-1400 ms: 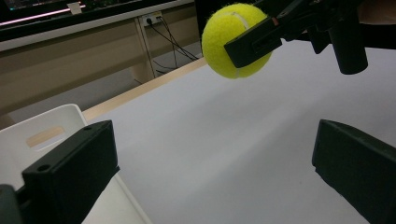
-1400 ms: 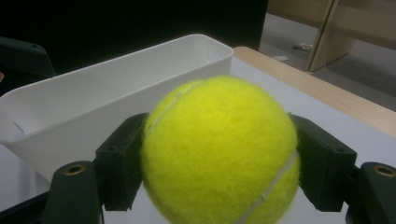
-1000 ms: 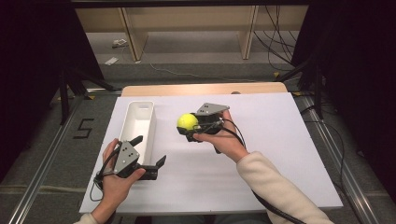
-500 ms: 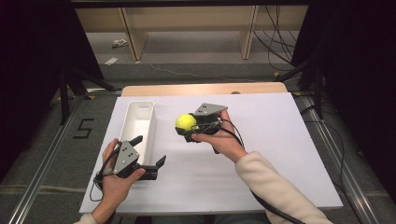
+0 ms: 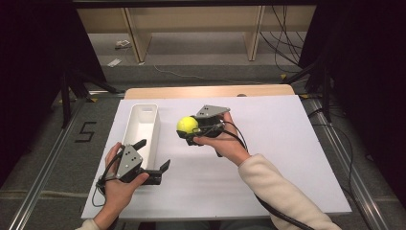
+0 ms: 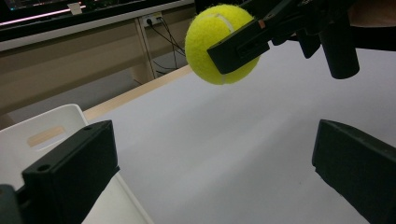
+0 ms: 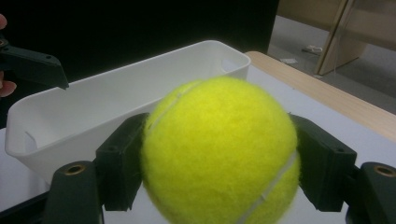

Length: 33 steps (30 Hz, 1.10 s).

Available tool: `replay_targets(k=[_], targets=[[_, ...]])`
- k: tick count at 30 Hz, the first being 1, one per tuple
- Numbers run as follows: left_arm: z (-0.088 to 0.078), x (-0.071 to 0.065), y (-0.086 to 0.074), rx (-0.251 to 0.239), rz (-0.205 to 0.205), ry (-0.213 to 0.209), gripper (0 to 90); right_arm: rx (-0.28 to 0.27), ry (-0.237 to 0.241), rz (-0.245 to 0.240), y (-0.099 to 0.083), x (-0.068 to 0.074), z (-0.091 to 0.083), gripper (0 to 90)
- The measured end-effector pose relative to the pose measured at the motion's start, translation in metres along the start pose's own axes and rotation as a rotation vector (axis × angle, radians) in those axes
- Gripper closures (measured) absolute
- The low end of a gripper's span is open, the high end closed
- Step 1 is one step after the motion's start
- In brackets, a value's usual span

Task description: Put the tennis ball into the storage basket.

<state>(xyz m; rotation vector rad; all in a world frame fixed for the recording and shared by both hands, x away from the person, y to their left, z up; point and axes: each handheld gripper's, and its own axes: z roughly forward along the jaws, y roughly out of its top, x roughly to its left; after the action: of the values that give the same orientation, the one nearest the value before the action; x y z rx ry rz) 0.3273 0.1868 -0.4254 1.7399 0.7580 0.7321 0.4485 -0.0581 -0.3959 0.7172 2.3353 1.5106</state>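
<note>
A yellow tennis ball [image 5: 187,125] hangs above the white table with my right gripper [image 5: 190,129] shut on it, just right of the long white bin [image 5: 141,127]. In the right gripper view the ball [image 7: 219,149] sits between both black jaws, with the bin [image 7: 93,107] close behind it. My left gripper [image 5: 152,154] stands open with nothing in it, at the bin's near end. Seen from the left gripper view, its jaws are wide apart, and the ball [image 6: 219,42] is held up ahead to the right of the bin [image 6: 42,135].
The white table sheet [image 5: 287,143] reaches right and toward the near edge. A wooden strip [image 5: 210,91] runs along its far edge. Beyond it are the floor, shelf legs and cables. The left gripper's jaw tip [image 7: 32,65] shows past the bin.
My right gripper has drifted slightly left toward the bin with the ball still held. The left gripper has stayed in place, open.
</note>
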Motion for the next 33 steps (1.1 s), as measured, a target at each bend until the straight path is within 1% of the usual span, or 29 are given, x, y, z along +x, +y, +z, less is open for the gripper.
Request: replay_targets(k=[26,33], targets=[[0.0,0.0,0.0,-0.002,-0.001,-0.002,0.0,0.002,0.016,0.001,0.004,0.007,0.01,27.4],[0.0,0.0,0.0,-0.001,-0.001,-0.003,0.0,0.004,0.024,-0.007,0.005,0.009,0.013,27.4]])
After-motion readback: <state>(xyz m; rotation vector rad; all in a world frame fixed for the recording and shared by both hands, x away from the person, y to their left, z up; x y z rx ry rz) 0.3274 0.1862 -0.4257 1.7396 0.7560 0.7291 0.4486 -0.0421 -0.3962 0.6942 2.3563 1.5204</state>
